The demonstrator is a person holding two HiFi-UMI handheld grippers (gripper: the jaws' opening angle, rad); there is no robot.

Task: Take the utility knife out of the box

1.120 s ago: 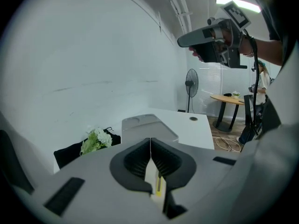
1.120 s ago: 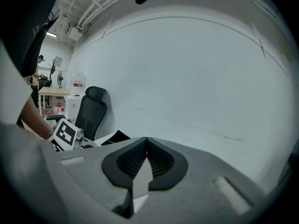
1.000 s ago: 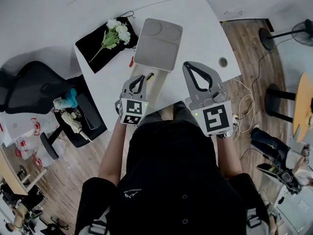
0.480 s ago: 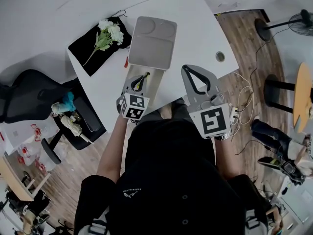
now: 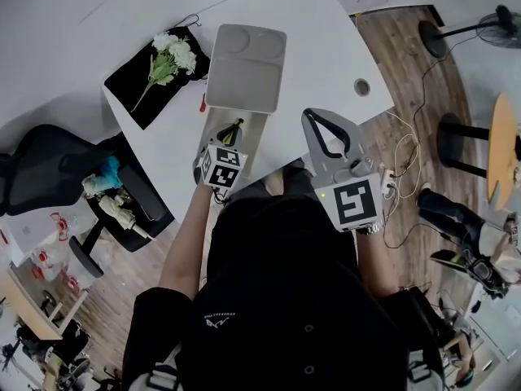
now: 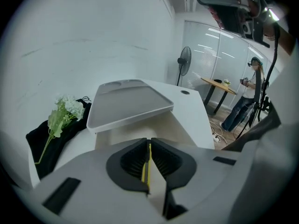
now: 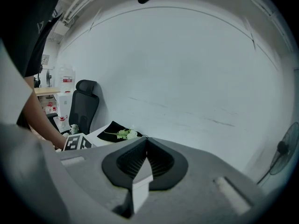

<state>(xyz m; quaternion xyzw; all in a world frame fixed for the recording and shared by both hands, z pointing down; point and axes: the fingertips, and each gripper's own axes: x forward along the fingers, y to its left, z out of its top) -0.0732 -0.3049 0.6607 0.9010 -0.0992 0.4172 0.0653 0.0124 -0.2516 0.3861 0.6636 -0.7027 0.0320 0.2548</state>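
Left tool more tilted than before, utility knife between its jaws.

White flowers on black cloth; office chair nearby

Matt grey plastic box lid, smooth. White table, smooth with a slight sheen. Black cloth, matt fabric. Wood-plank floor. Left gripper has a matt grey plastic shell and black ribbed pads. Yellow plastic edge on the utility knife.

office | white desk | swivel chair | standing fan
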